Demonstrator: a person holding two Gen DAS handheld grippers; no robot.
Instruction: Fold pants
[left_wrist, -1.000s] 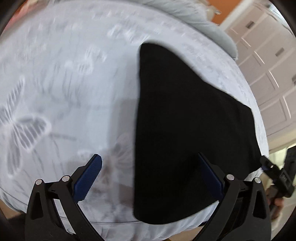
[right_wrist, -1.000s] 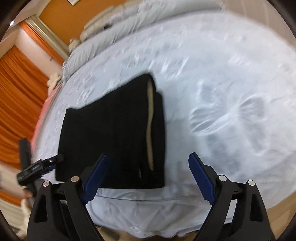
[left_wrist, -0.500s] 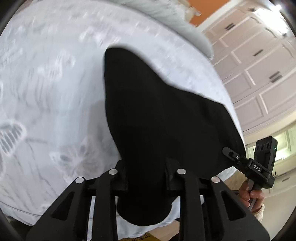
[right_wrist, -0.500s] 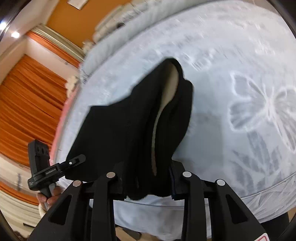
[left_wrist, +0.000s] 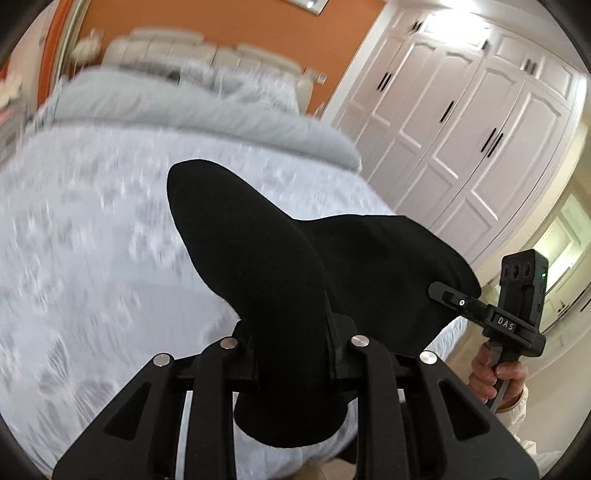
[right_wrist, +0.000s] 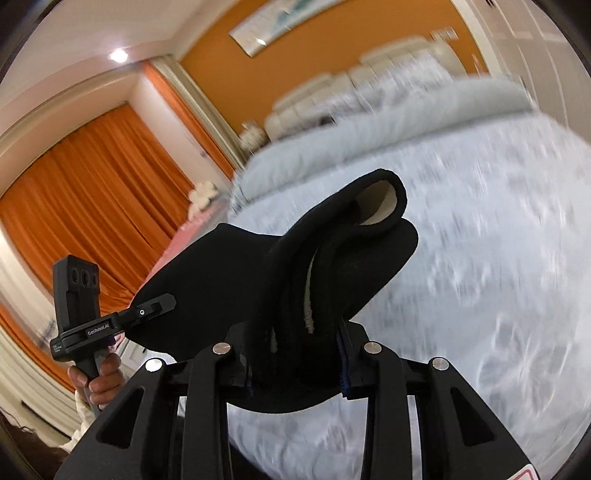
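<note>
Butterfly-print bedspread (left_wrist: 92, 258), soft black pants (left_wrist: 280, 280) pinched by left gripper (left_wrist: 291, 354) and right gripper (right_wrist: 295, 354)

A bed with a pale grey-white patterned bedspread (left_wrist: 92, 236) fills the near and middle ground; the pattern is blurred. Across its far end lies a plain grey rolled duvet (left_wrist: 192, 110), and behind that stands a cream padded headboard (left_wrist: 166, 51). The far wall (right_wrist: 229, 70) is orange, with a framed picture (right_wrist: 273, 22) hanging on it. To the right of the bed runs a row of white panelled wardrobe doors (left_wrist: 472, 122) with dark handles. To the left hang long orange curtains (right_wrist: 85, 192), and a small ceiling light (right_wrist: 119, 55) glows above them.
</note>
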